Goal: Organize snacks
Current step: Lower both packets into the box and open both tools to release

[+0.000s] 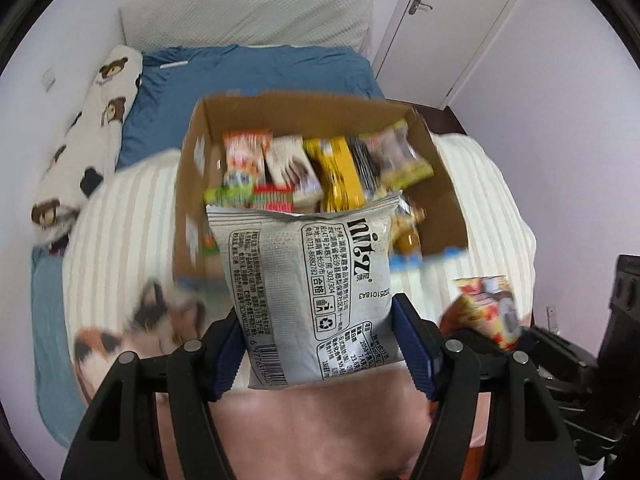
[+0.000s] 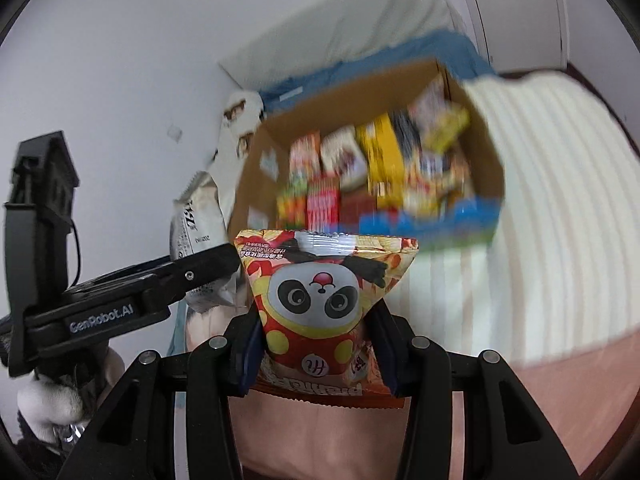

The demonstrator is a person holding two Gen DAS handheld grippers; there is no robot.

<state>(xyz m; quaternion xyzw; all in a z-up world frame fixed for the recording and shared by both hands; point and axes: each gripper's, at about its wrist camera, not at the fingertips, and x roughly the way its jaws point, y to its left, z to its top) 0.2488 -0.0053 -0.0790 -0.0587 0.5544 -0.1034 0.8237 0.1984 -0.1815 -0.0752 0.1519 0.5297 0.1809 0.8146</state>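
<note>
While both of your grippers hang over a bed, each grasps a snack. Your left gripper [image 1: 320, 344] is clenched on a grey packet [image 1: 308, 300], pads pressing its lower sides; your right gripper [image 2: 316, 344] is clenched on a red panda bag [image 2: 320, 292] the same way.

Ahead of both sits an open cardboard box [image 1: 188, 184] on a cream striped blanket [image 1: 120, 216]. Packed snacks [image 1: 320, 168] stand in rows inside it, orange, white, yellow and dark wrappers, blurred by motion. The grey packet's top edge covers the box's near side in your left view, and the panda bag hides the near wall in your right view. Beside the box, a cat-print cushion [image 1: 140, 328] lies at your lower left, a bear-print pillow [image 1: 88, 136] along the wall, and a blue sheet [image 1: 260, 72] beyond. A white door [image 1: 448, 20] stands at the far right.

The grey packet reads "niba", with "20251018A3", a barcode and a recycling mark; its smaller print is too fine to read. Your left gripper's body, seen from the right, reads "GenRobot.AI".
</note>
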